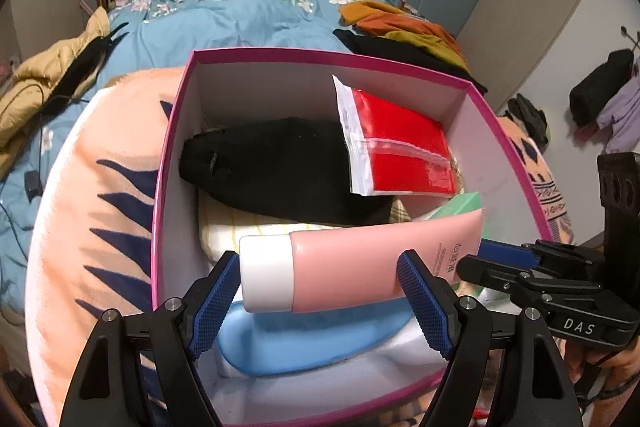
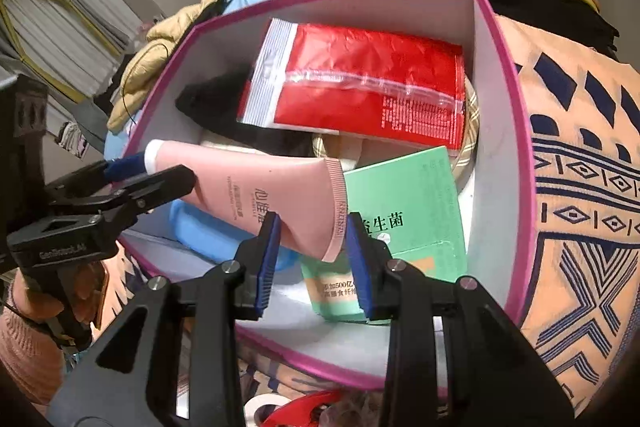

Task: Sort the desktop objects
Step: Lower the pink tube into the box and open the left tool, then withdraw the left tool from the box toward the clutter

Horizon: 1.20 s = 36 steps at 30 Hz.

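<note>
The right hand-held gripper (image 1: 504, 259), seen from the left wrist view, carries the white letters "DAS" on its black body. In the right wrist view the left hand-held gripper (image 2: 132, 175) bears raised lettering that seems to read "GenRobot.AI", though it is faint. The green carton (image 2: 404, 211), lying in the pink box (image 2: 516, 131) near its right wall, shows the dark characters "生菌" on its top face and "500亿" on its lower face. The pink tube (image 2: 260, 195) has dark Chinese characters and a small line beneath, too blurred to read. The red pouch (image 2: 360, 83) carries fine white print, illegible.
</note>
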Each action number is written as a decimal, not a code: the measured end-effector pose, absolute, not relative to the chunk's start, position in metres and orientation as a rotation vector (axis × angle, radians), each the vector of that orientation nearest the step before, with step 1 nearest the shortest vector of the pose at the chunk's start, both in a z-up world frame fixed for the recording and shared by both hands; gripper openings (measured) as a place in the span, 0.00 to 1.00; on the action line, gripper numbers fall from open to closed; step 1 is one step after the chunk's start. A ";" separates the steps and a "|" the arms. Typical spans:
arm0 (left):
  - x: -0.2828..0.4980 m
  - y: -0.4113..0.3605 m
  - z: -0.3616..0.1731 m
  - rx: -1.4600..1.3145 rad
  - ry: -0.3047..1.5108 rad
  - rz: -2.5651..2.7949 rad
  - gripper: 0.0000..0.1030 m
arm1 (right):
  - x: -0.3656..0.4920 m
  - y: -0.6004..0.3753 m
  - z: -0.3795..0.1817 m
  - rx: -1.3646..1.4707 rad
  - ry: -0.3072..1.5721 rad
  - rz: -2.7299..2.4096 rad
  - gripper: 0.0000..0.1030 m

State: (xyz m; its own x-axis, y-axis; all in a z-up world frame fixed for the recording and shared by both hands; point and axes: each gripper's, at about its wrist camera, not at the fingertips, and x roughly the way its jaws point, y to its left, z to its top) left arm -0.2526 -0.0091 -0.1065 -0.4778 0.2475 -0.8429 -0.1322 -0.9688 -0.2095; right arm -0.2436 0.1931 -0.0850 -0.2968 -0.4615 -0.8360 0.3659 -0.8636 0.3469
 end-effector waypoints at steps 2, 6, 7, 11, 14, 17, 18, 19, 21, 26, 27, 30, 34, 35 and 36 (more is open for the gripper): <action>-0.254 -0.005 -0.108 -1.471 -0.121 2.534 0.79 | -0.245 0.190 -0.089 1.468 -0.108 -2.179 0.38; -0.256 0.000 -0.111 -1.480 -0.045 2.574 0.80 | -0.244 0.187 -0.094 1.479 -0.091 -2.172 0.38; -0.256 0.001 -0.111 -1.482 -0.031 2.583 0.80 | -0.244 0.186 -0.094 1.479 -0.088 -2.172 0.38; -0.256 0.002 -0.112 -1.488 -0.008 2.592 0.81 | -0.242 0.187 -0.093 1.475 -0.081 -2.187 0.39; -0.252 -0.003 -0.109 -1.485 -0.053 2.595 0.81 | -0.240 0.188 -0.091 1.468 -0.067 -2.210 0.40; -0.247 -0.006 -0.105 -1.468 -0.101 2.602 0.81 | -0.236 0.190 -0.089 1.462 -0.070 -2.217 0.40; -0.244 -0.007 -0.102 -1.458 -0.110 2.608 0.81 | -0.235 0.191 -0.087 1.456 -0.071 -2.222 0.40; -0.240 -0.007 -0.099 -1.447 -0.116 2.610 0.81 | -0.232 0.192 -0.084 1.444 -0.071 -2.228 0.40; -0.233 -0.006 -0.092 -1.423 -0.125 2.610 0.83 | -0.227 0.194 -0.079 1.428 -0.076 -2.232 0.40; -0.209 -0.005 -0.074 -1.383 -0.156 2.590 0.98 | -0.204 0.202 -0.056 1.337 -0.110 -2.250 0.53; -0.203 -0.005 -0.070 -1.371 -0.161 2.595 0.99 | -0.199 0.204 -0.051 1.315 -0.118 -2.254 0.56; -0.187 -0.008 -0.062 -1.357 -0.194 2.610 0.99 | -0.180 0.212 -0.036 1.252 -0.143 -2.277 0.69; -0.167 -0.009 -0.057 -1.367 -0.255 2.614 0.99 | -0.150 0.221 -0.025 1.197 -0.183 -2.303 0.77; -0.162 -0.007 -0.055 -1.363 -0.250 2.622 0.99 | -0.143 0.222 -0.024 1.190 -0.182 -2.310 0.77; -0.156 -0.005 -0.054 -1.356 -0.254 2.626 0.99 | -0.137 0.222 -0.024 1.188 -0.181 -2.314 0.78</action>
State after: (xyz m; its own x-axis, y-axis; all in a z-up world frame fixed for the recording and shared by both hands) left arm -0.1559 -0.0055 -0.0538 -0.5700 0.2324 -0.7881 -0.0770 -0.9700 -0.2304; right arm -0.1375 0.2215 -0.0243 -0.4748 -0.5104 -0.7170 0.3929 -0.8519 0.3463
